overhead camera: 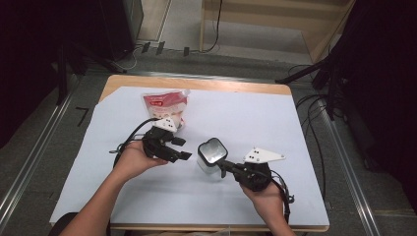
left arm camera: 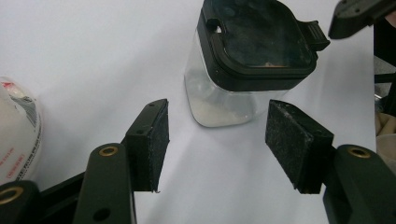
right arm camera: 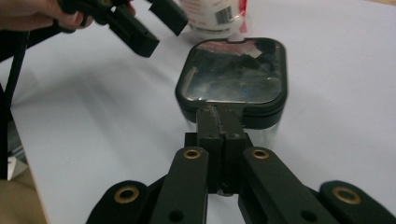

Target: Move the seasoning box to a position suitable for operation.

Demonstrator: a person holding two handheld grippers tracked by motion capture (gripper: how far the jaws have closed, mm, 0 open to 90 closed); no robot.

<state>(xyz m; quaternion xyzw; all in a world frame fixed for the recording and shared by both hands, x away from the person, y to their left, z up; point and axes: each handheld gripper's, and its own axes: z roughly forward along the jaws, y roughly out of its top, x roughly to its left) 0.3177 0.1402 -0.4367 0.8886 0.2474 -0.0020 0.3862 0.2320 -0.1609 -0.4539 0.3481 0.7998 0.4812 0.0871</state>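
From above, the jar (overhead camera: 211, 156) stands on the worktop (overhead camera: 236, 123) between my hands. My left fingers (left arm camera: 217, 142) are apart, with the jar just past them. My right fingers (right arm camera: 223, 122) are pressed together, touching the jar's lid (right arm camera: 236, 74) edge.

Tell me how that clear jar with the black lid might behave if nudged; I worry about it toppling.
The jar looks nearly empty, just a pale layer at the bottom, so probably light and easy to slide on the smooth white sheet. Its squarish body shouldn't roll. The chunky black lid adds weight up top, so a high push might tip it; its clear walls likely feel slick.
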